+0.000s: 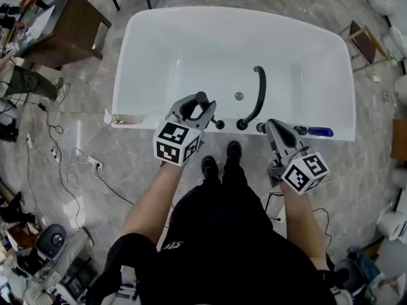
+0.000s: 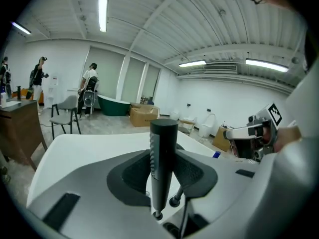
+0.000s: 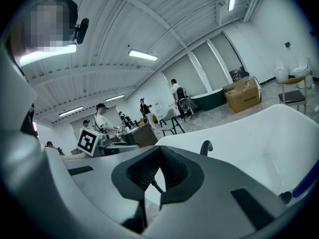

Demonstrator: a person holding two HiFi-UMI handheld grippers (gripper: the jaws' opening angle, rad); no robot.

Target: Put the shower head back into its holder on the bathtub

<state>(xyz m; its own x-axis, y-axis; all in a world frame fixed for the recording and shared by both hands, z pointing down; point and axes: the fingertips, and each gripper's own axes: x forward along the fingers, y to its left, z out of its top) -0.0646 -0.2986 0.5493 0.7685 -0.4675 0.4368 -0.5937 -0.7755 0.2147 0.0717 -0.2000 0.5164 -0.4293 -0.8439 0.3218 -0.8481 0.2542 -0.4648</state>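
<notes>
Return step, mid-carry. Left gripper (image 2: 163, 169) clamps the black cylindrical shower head (image 2: 163, 148) upright, just above the glossy white bathtub (image 1: 152, 30) near rim, beside small black rim fittings (image 1: 241, 124). Right gripper (image 3: 158, 156) pinched together, empty. Next, probably: lower it squarely into the holder.

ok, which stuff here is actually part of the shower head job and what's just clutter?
Job:
- shower head, clamped in the left gripper
- bathtub
- black fittings on its rim

Clutter:
- blue item on the rim
- desk
- floor cables
- chair
- cardboard box
</notes>
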